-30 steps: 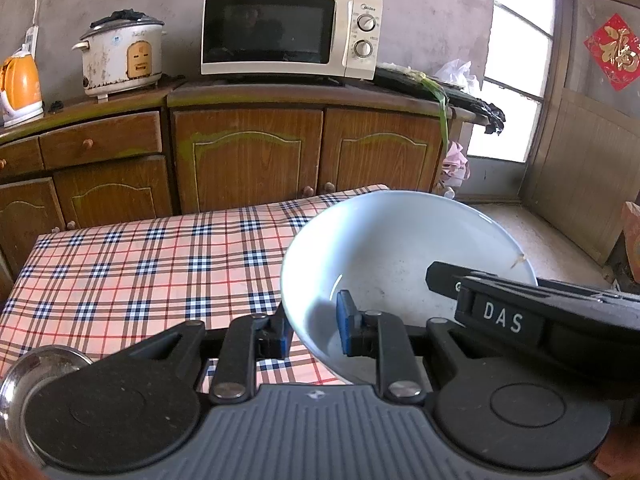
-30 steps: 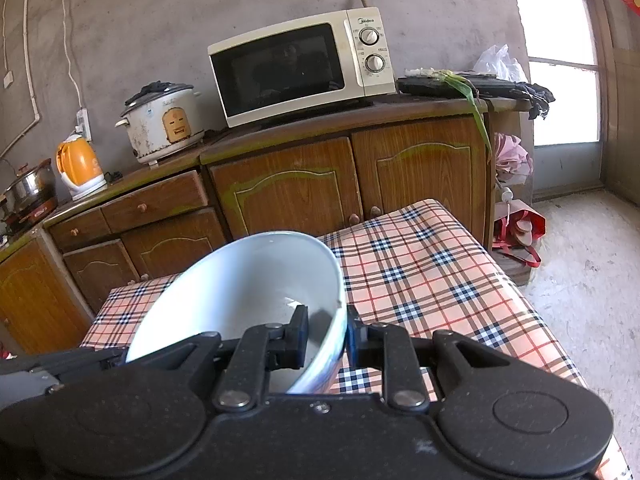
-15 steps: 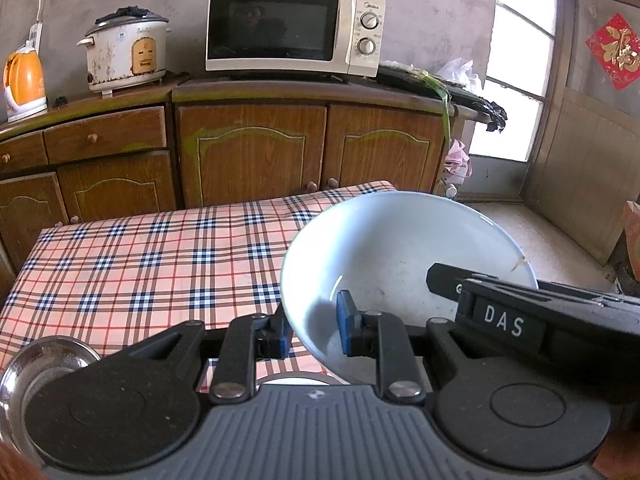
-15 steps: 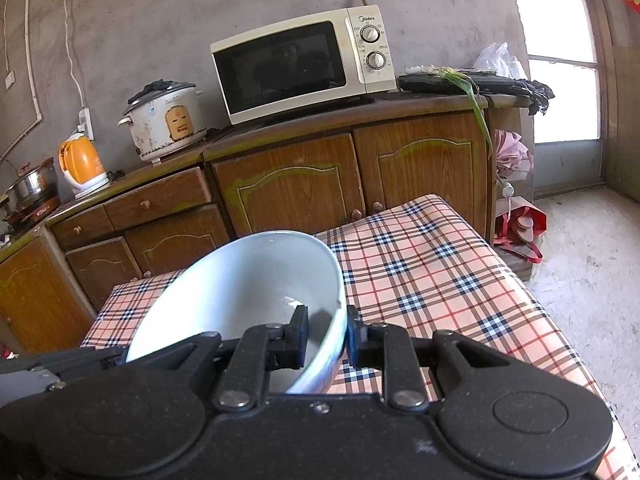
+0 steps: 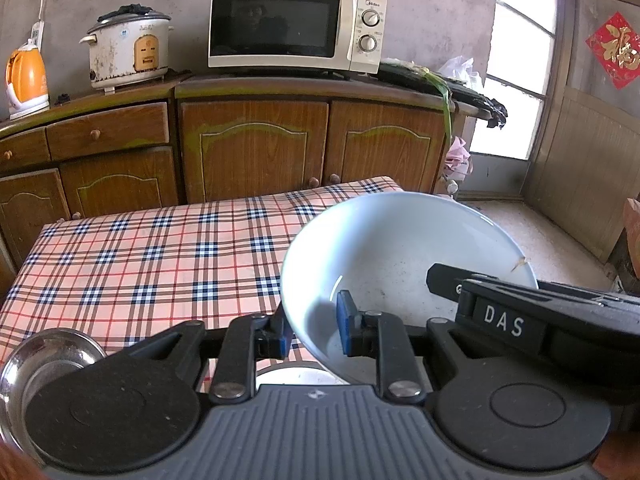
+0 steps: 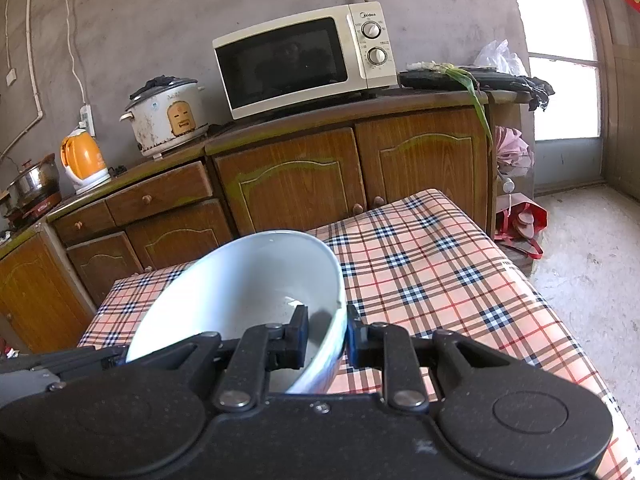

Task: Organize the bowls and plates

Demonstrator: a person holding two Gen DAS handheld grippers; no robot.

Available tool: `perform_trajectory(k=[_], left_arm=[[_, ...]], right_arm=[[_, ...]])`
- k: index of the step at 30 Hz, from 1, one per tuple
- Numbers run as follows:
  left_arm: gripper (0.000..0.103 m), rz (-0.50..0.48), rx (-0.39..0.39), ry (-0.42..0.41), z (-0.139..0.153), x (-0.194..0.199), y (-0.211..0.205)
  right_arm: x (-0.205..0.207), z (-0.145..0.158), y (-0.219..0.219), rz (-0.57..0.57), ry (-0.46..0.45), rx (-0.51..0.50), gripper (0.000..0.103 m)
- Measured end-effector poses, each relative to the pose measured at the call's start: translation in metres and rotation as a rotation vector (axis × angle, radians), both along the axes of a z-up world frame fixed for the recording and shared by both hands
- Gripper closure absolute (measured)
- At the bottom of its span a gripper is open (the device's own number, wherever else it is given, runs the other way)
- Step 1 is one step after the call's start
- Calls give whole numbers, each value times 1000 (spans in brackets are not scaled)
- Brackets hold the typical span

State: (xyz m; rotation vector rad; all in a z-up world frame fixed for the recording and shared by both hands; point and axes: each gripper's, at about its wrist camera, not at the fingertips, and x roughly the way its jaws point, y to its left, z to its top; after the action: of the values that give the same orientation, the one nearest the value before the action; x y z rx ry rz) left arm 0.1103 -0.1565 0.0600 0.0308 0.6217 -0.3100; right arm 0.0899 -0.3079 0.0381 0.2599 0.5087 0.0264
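Gripping the white bowl (image 5: 400,248) rim: left tongs (image 5: 314,330) and right tongs (image 6: 326,336), both clenched on it. Bowl tilted above checkered surface (image 5: 140,252). Steel bowl (image 5: 44,354) lower left.

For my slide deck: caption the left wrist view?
Both claws pinch opposite rims of a white bowl above a checked tablecloth.

white bowl (image 5: 400,256) – tilted | above checked table (image 5: 140,248) – rim clamped
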Motion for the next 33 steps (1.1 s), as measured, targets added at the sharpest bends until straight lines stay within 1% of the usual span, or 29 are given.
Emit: perform_trajectory(k=[5,21,33], left_arm=[[81,0,0,0,-1,-2,0],[81,4,0,4,-6,-8,2],[81,6,-1,7,-8,-8,4]], right_arm=[[0,1,0,0,1,0,78],[-10,-12,5,1,5,0,78],[-11,-13,7,2,6,-1,78]])
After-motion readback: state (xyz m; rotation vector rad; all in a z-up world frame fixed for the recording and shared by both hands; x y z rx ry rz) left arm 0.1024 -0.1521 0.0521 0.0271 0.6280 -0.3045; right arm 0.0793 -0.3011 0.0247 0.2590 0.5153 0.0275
